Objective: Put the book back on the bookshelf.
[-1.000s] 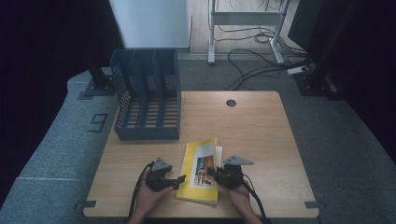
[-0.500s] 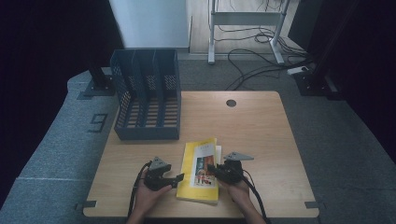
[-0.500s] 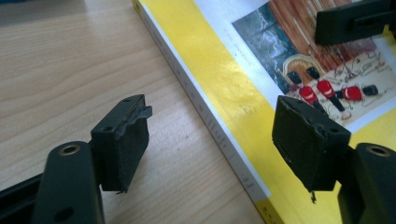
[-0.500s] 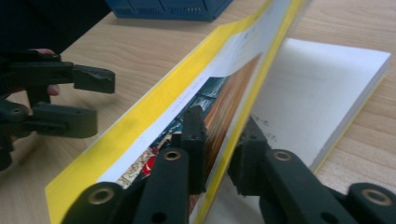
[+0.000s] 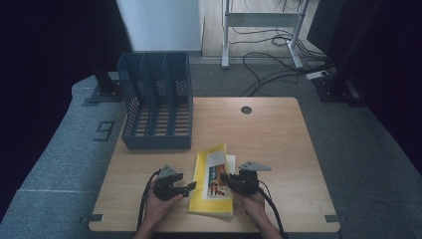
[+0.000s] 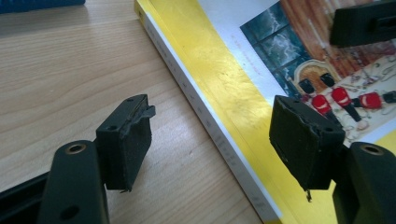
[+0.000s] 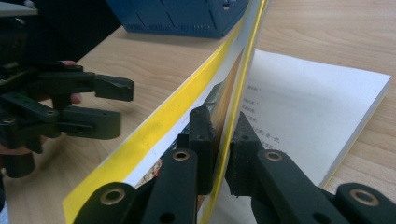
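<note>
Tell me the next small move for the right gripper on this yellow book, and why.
Probably keep lifting the yellow front cover leftward: the right gripper has its jaws pinching that cover, already raised off the white first page, while the left gripper waits open at the spine.

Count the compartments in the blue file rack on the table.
3, side by side in the file rack at the table's far left corner: left, middle, right. All look empty, though their walls hide parts.

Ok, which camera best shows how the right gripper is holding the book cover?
The right gripper view: the right gripper is shut on the yellow cover, lifting it off the white page. The high view shows that gripper at the book's edge, too small to judge. The left gripper view shows one tip over the cover.
</note>
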